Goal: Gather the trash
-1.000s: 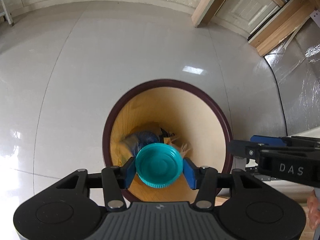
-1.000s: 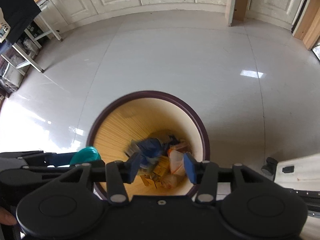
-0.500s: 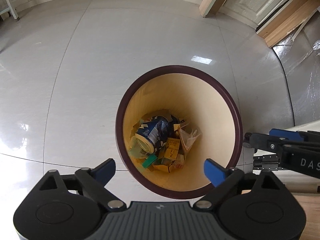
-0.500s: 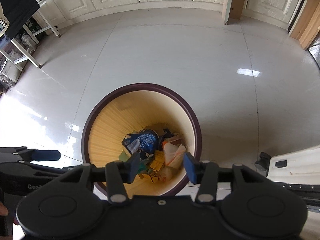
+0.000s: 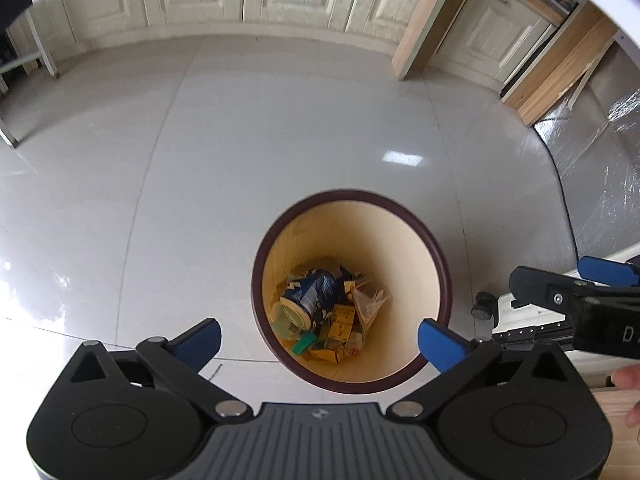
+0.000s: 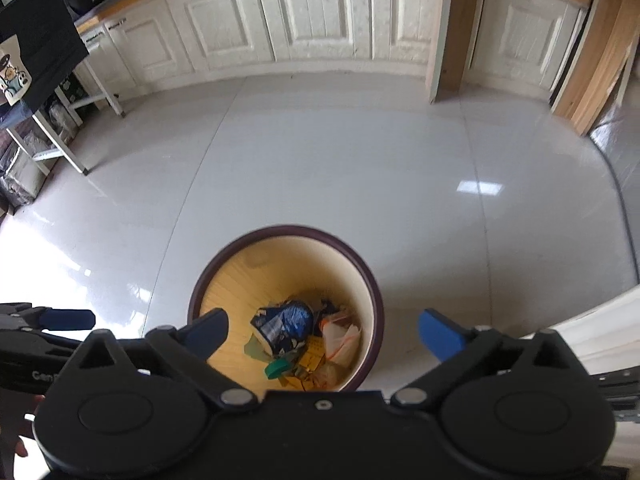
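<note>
A: The left hand-held gripper points steeply down with its blue fingertips spread wide and still opening; nothing is between them.

B: What lies under it?

A: Ahead and below its tips stands the trash bin, round with a dark rim and a pale yellow inner wall, on the glossy floor. At the bottom sits the trash: a crumpled blue can, a teal cap nearer the hand-held gripper, yellow paper scraps and a clear wrapper to the right.

B: And the right hand-held gripper?

A: Same pose. Its jaws are opening, far apart and empty. The bin is just beyond its tips, partly hidden by its body, with the can and cap showing between the fingers. In the left wrist view it juts in from the right edge, with fingers of the person's hand beside it.

B: Anything further off?

A: Cream cabinets line the far wall, well beyond both hand-held grippers.
</note>
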